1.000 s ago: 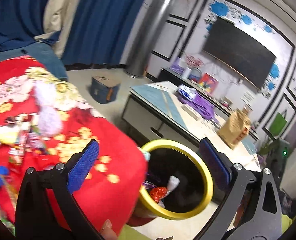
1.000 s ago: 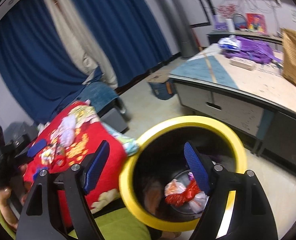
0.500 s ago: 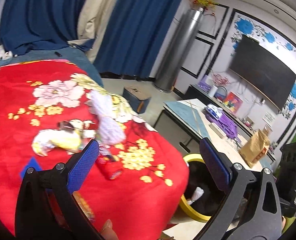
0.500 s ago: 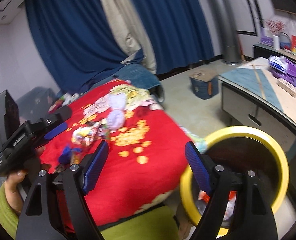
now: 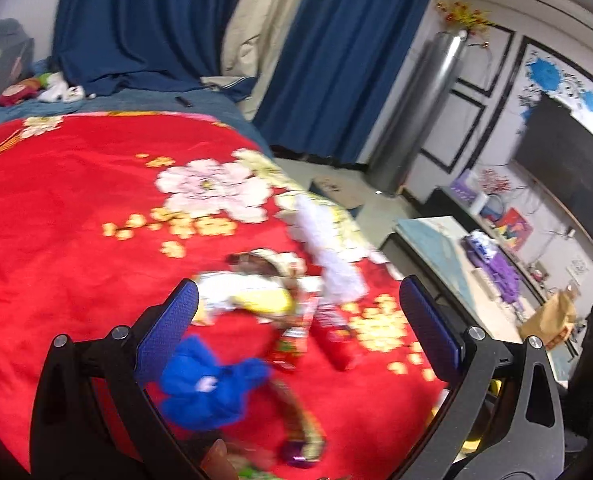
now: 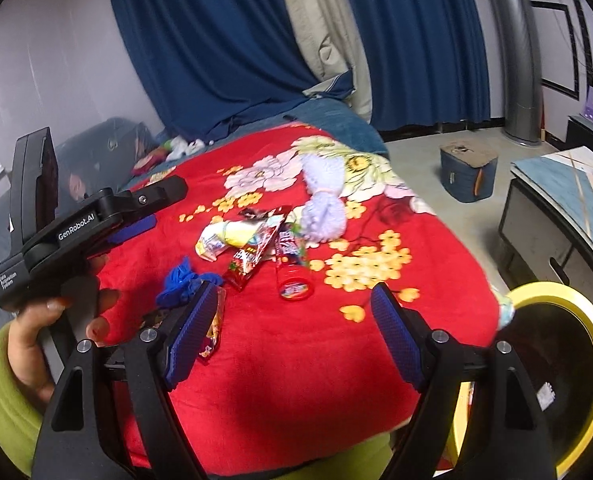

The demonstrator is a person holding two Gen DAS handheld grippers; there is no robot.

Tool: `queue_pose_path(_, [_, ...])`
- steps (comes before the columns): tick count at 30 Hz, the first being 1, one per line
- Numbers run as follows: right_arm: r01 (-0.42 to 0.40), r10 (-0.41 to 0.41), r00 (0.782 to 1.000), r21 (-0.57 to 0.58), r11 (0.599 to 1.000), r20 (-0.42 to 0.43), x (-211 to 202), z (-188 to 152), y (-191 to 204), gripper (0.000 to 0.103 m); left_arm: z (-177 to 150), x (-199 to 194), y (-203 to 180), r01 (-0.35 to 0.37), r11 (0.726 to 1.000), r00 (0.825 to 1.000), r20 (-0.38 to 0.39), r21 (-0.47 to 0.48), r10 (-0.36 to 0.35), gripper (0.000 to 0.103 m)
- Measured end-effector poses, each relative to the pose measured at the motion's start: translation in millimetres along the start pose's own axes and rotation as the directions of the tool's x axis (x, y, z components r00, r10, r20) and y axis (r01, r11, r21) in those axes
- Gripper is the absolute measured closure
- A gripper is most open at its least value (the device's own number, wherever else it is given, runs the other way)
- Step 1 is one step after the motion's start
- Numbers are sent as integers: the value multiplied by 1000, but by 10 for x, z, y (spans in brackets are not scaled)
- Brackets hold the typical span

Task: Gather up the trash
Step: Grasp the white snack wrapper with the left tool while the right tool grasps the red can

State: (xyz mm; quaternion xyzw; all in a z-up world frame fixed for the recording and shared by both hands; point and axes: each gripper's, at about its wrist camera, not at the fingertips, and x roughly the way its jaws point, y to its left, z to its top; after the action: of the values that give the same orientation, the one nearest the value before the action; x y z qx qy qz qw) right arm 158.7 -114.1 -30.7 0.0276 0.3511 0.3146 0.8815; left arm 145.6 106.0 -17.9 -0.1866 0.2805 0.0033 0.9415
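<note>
Right view only: the yellow-rimmed bin (image 6: 568, 376) is showing at the lower right, just beside the edge of the red floral blanket (image 6: 296, 380); the left gripper (image 6: 136, 216) is appearing from outside, gripped by the left hand (image 6: 56, 320).
Left view only: the wall-mounted television (image 5: 568, 168) is showing, and the litter is blurring.
Left gripper (image 5: 296, 328): pads are standing wide apart, holding nothing, hanging over the litter.
Right gripper (image 6: 292, 336): pads are gaping too, empty, hovering nearer than the litter.
Trash: the crumpled blue scrap (image 5: 212, 388) is lying between the left pads; the yellow-white wrapper (image 6: 228, 236), glossy red packet (image 6: 256, 256) and red cylindrical tube (image 6: 292, 276) are clustering mid-blanket, just beyond the right gripper.
Texture: a fluffy lilac pompom (image 6: 324, 204) is resting beside the wrappers.
</note>
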Motion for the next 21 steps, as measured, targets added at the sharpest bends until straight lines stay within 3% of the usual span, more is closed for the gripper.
queue_pose_path(8, [8,-11,998,-55,998,-60,454,45,102,27,63,152,509,-59,998,993,-101,-6,58,11])
queue_pose_path(16, [26,-37,991,-82,996,-132,969,55,99,27,72,476,808,-14,1000,974,-227,-5,12,11])
queue_pose_path(21, [27,-40,989,-92,995,-143,1162,76,121,40,47,687,769,36,999,956,-292,37,-23,14])
